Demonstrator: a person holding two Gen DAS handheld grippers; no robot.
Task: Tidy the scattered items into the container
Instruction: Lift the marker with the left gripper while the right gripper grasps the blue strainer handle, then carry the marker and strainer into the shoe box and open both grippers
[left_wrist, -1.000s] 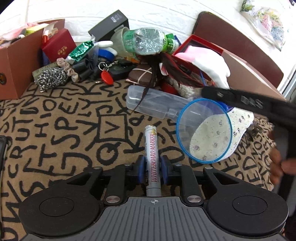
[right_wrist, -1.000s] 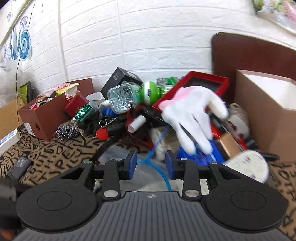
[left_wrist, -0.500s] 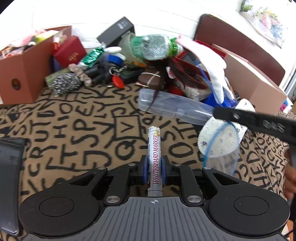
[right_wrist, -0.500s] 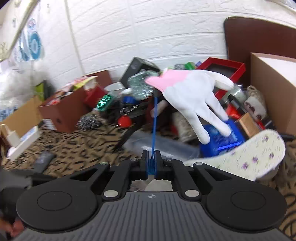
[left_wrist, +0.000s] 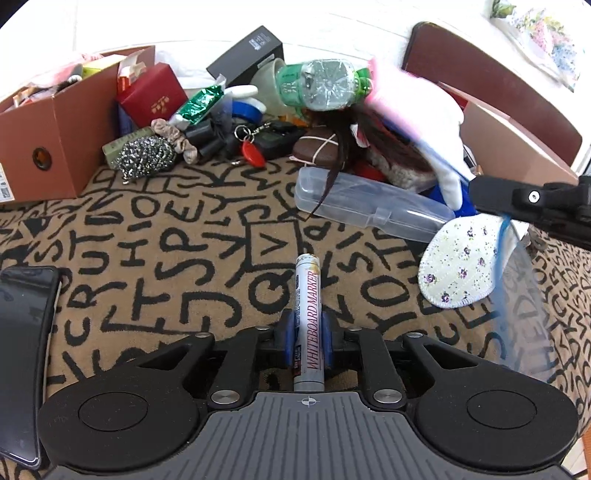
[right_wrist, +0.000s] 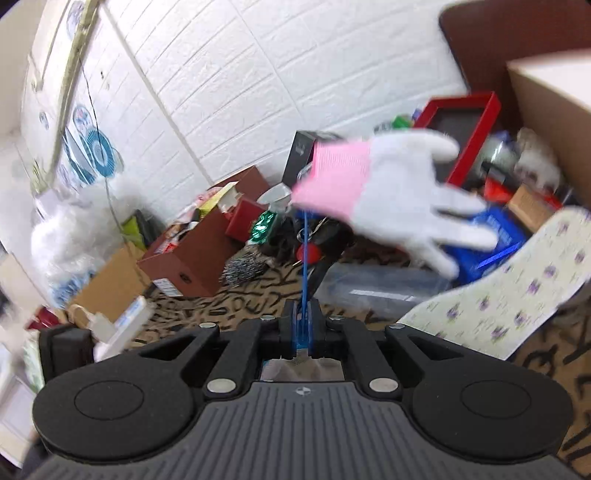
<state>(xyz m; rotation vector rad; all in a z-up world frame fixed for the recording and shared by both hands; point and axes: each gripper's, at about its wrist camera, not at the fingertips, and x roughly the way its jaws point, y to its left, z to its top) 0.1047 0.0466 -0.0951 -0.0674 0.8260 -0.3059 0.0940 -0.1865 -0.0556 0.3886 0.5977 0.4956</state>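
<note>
A whiteboard marker (left_wrist: 309, 325) is pinched in the jaws of the left gripper (left_wrist: 308, 341) above the table (left_wrist: 147, 240). A blue-rimmed clear lid (right_wrist: 304, 258) is clamped edgewise by the right gripper (right_wrist: 303, 332), beside a white glove (right_wrist: 402, 199).

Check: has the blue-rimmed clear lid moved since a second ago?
Yes. In the left wrist view the blue-rimmed clear lid has swung rightward, away from the clear plastic case.

White glove (right_wrist: 402, 195) and floral insole (right_wrist: 517, 295) motion-blurred in right wrist view
</note>
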